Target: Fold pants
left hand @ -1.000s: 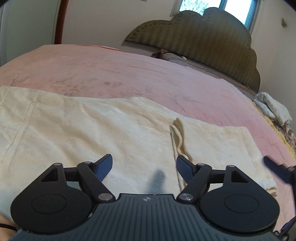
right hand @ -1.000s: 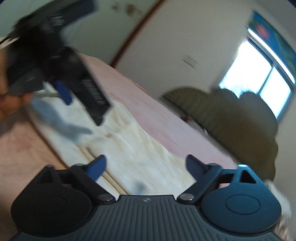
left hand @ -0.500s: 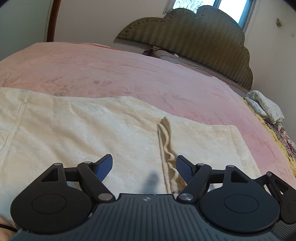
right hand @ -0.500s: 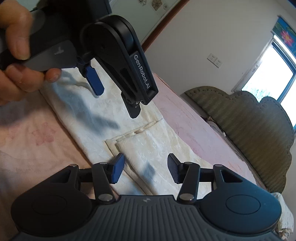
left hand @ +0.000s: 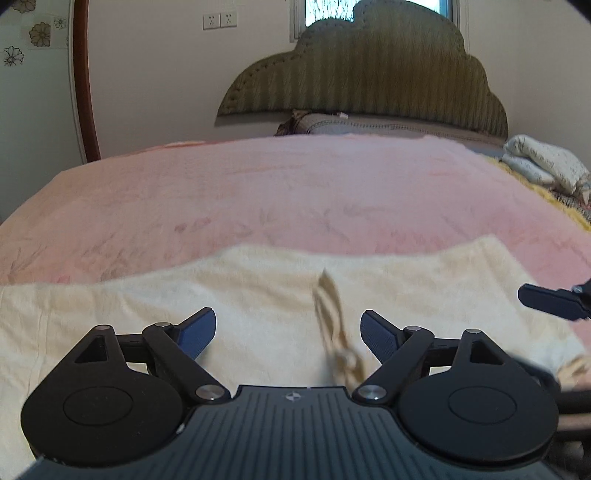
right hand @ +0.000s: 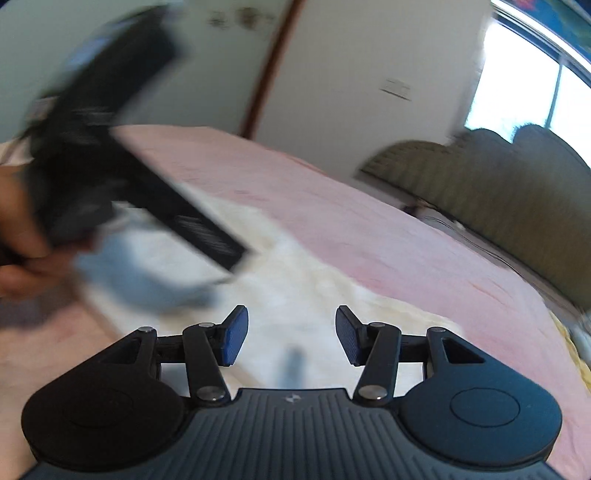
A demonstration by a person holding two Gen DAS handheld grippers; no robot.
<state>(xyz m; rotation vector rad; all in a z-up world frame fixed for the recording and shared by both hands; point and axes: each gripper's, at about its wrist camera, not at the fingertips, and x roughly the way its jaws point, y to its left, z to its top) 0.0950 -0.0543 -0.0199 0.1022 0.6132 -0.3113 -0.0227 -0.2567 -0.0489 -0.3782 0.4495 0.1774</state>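
Left wrist view, nearest: the left gripper (left hand: 288, 332), a ribbed grey housing with black disc-shaped linkages, has its two blue textured fingers (left hand: 378, 338) spread wide and holding nothing. Between them lies a crumpled, raised ridge of cloth (left hand: 334, 325) belonging to the pants (left hand: 240, 302), a cream fabric with a faint woven pattern, spread flat across the near part of the bed. A small emblem on the housing is too small to read. The dark tip of the right gripper (left hand: 554, 301) enters at the right edge.

Right wrist view: the right gripper (right hand: 291, 334) has its blue ribbed pads (right hand: 232, 336) parted, nothing between them, above the pale pants (right hand: 303, 291). The left gripper (right hand: 122, 173), held in a hand (right hand: 22, 236), is motion-blurred; its white lettering cannot be read.

Beyond: a pink bedspread (left hand: 295, 192) with a faint leaf print, a folded floral quilt (left hand: 543, 162) at the right, an olive scalloped, stud-edged headboard (left hand: 369, 77), and white wall sockets (left hand: 219, 20).
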